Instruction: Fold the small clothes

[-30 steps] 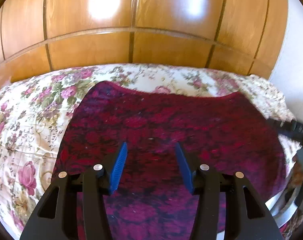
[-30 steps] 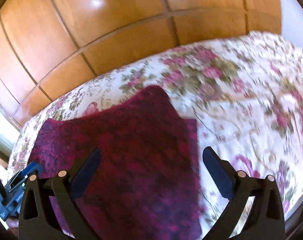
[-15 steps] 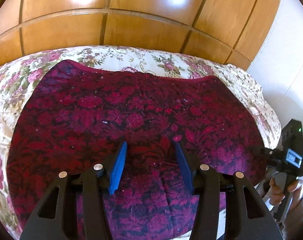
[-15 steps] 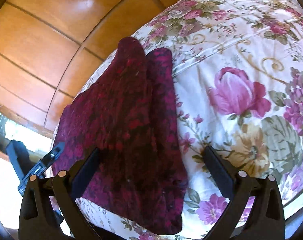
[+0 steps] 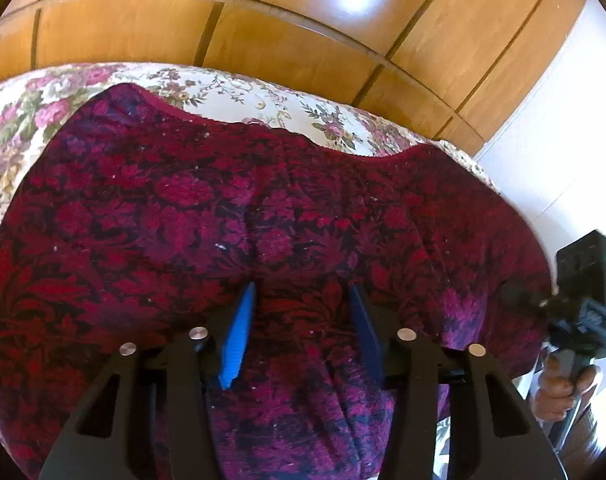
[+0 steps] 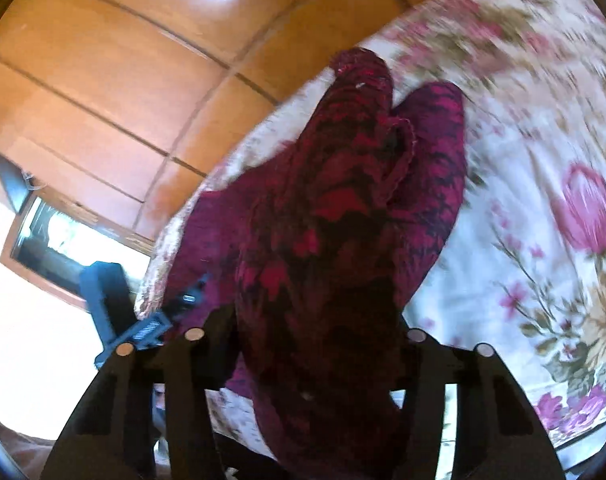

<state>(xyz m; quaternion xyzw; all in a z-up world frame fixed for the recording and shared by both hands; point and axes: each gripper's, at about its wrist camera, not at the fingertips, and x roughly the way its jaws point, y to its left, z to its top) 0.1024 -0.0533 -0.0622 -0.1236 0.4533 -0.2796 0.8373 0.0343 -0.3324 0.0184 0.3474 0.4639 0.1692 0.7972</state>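
Left wrist view: my left gripper (image 5: 301,332) hovered half-spread over the maroon garment (image 5: 263,220) on the floral bedspread (image 5: 231,88), jaws closing, not visibly pinching it. Right wrist view: my right gripper (image 6: 315,344) was closing around a bunched fold at six o'clock, probably to lift that edge; pad contact was hidden

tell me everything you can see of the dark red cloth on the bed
The dark red cloth is a fuzzy knit with a crimson and black flower pattern and a hemmed far edge. It lies spread on the flowered bedspread. Its near edge is between the left gripper's fingers, whose jaws are closing. At its other end the fabric is bunched into a raised, creased ridge that fills the right gripper, whose jaws are closing on it.
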